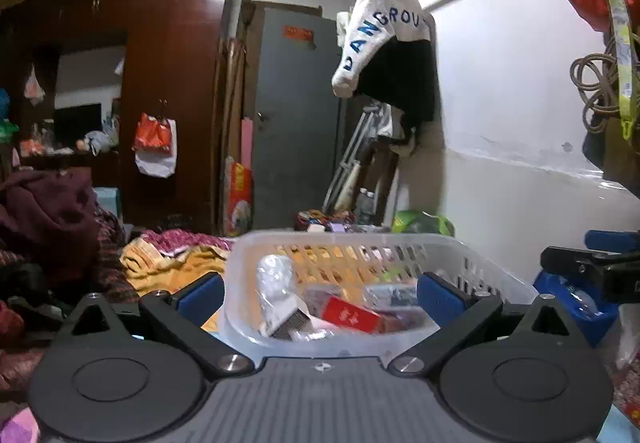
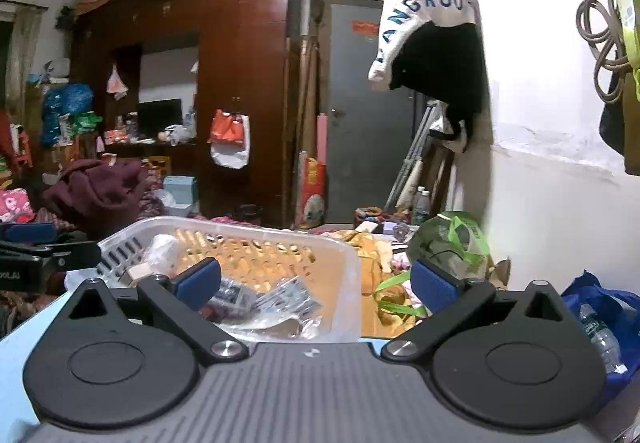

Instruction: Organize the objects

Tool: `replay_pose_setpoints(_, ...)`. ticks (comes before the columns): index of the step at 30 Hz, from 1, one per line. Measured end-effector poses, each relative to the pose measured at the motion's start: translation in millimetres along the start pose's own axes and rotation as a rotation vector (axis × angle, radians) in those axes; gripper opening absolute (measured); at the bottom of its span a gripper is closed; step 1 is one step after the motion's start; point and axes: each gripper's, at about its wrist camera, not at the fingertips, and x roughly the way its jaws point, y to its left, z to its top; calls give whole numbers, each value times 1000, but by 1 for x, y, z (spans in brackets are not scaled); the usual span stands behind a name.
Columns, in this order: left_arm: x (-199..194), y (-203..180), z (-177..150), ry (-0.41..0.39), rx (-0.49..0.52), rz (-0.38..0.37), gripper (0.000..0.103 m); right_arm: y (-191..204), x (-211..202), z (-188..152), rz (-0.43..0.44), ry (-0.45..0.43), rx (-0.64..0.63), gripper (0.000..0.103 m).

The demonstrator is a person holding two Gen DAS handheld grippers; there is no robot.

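The left wrist view catches a red box [image 1: 352, 317] lying in the white basket [image 1: 492, 275], beside a wrapped white item [image 1: 276, 279]. The right wrist view instead shows crinkled clear packets [image 2: 280, 303] in that basket [image 2: 348, 283], plus a green bag [image 2: 452, 243] and a water bottle [image 2: 604, 339] off to its right. A white garment [image 2: 420, 3] on the wall reads "ANGROU". Left gripper [image 1: 320, 293]: jaws wide apart, holding nothing, basket just ahead. Right gripper [image 2: 316, 285]: equally wide, empty, straddling the basket's corner.
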Motion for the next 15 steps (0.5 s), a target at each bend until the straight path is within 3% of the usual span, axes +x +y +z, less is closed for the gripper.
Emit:
replay_pose_setpoints(5, -3, -4, -7, 20, 20, 49, 103, -1, 3, -1, 28, 1, 0, 103)
replay_pose_setpoints(15, -4, -13, -17, 74, 42, 29, 103, -3, 6, -12, 40, 29, 14, 103)
